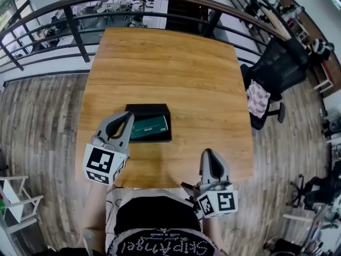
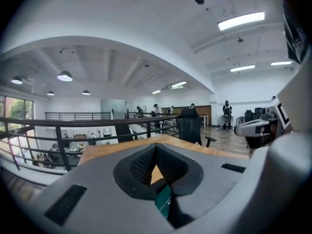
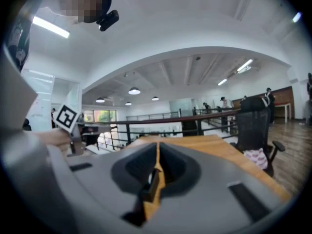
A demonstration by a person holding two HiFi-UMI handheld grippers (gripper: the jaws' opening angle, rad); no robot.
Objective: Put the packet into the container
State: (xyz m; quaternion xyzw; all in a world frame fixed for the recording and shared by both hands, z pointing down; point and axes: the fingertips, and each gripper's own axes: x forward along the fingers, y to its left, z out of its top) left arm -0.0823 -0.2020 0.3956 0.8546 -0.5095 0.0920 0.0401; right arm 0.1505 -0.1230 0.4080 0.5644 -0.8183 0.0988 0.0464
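A green packet [image 1: 150, 127] lies flat inside the shallow black container [image 1: 160, 110] on the wooden table [image 1: 176, 68]. My left gripper [image 1: 129, 116] hovers over the container's left end, jaws shut with nothing between them. In the left gripper view its pads meet in a closed line at the gripper [image 2: 156, 146], and a strip of the green packet [image 2: 163, 201] shows below them. My right gripper [image 1: 209, 153] stands apart over the table's front edge, right of the container. Its jaws are shut and empty, as the right gripper [image 3: 157, 146] shows in its own view.
A dark metal railing [image 1: 80, 36] runs round the far and left sides of the table. A black office chair [image 1: 277, 68] with a patterned cloth [image 1: 258, 99] stands at the table's right edge. Wooden floor lies on both sides.
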